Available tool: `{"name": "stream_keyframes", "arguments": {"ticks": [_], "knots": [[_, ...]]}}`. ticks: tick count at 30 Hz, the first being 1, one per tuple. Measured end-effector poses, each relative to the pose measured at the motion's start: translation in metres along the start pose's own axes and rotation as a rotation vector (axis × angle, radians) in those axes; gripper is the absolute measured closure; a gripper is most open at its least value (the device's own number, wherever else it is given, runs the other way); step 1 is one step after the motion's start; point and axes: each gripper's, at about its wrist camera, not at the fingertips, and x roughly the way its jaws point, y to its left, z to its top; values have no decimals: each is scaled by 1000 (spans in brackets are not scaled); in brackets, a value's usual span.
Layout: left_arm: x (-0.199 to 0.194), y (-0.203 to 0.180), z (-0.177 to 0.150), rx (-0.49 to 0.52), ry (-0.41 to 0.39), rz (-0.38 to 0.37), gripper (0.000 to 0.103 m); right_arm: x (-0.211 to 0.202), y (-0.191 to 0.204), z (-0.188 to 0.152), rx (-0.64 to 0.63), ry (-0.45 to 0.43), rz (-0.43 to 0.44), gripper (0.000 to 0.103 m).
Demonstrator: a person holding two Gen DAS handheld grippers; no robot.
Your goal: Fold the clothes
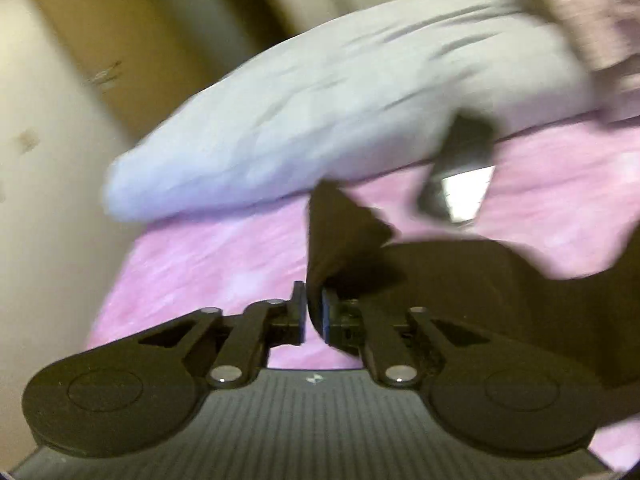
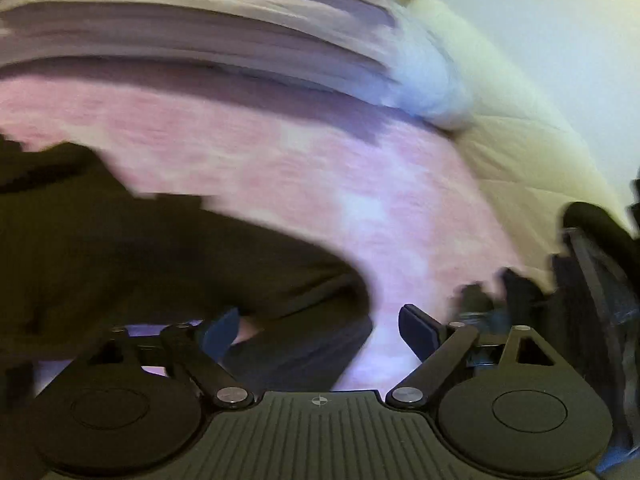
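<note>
A dark garment (image 1: 460, 276) lies on a pink bedsheet (image 1: 208, 264). My left gripper (image 1: 314, 312) is shut on a corner of the dark garment, which sticks up between the pads. In the right wrist view the dark garment (image 2: 152, 264) spreads over the left of the pink sheet (image 2: 360, 184). My right gripper (image 2: 320, 332) is open, with an edge of the garment lying between its fingers. Both views are blurred by motion.
A pale grey pillow (image 1: 320, 120) lies at the head of the bed, with a folded pinkish blanket (image 2: 192, 24) beside it. A dark shiny object (image 1: 460, 184) sits near the pillow. A cream wall (image 2: 540, 80) is at right, dark objects (image 2: 592, 280) at the bed's right edge.
</note>
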Motion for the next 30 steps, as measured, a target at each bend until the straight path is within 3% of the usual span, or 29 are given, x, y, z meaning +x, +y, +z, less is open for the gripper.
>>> {"name": "stream_keyframes", "arguments": {"ticks": [3, 6, 12, 15, 20, 24, 25, 26, 27, 28, 30], "knots": [[-18, 5, -27, -23, 46, -32, 71, -20, 24, -21, 8, 9, 115, 16], [-56, -12, -62, -14, 101, -171, 68, -42, 42, -51, 19, 40, 226, 16], [-156, -72, -160, -16, 300, -679, 64, -92, 44, -139, 4, 142, 503, 16], [-199, -97, -210, 33, 386, -861, 63, -110, 40, -183, -39, 214, 576, 16], [-222, -113, -270, 88, 483, -934, 62, -125, 16, -243, 11, 292, 639, 17], [-229, -119, -286, 164, 422, -951, 65, -119, 7, -267, 76, 315, 687, 18], [-228, -117, -285, 163, 421, -962, 91, -117, 7, -271, 86, 312, 691, 32], [-223, -114, -282, 160, 431, -982, 102, -117, 7, -272, 94, 306, 670, 50], [-223, -108, -280, 154, 434, -998, 101, -114, 5, -270, 115, 308, 660, 61], [-225, -98, -275, 156, 419, -1014, 101, -117, 1, -268, 142, 316, 661, 95], [-239, -74, -268, 200, 388, -1046, 101, -125, -6, -262, 199, 333, 665, 100]]}}
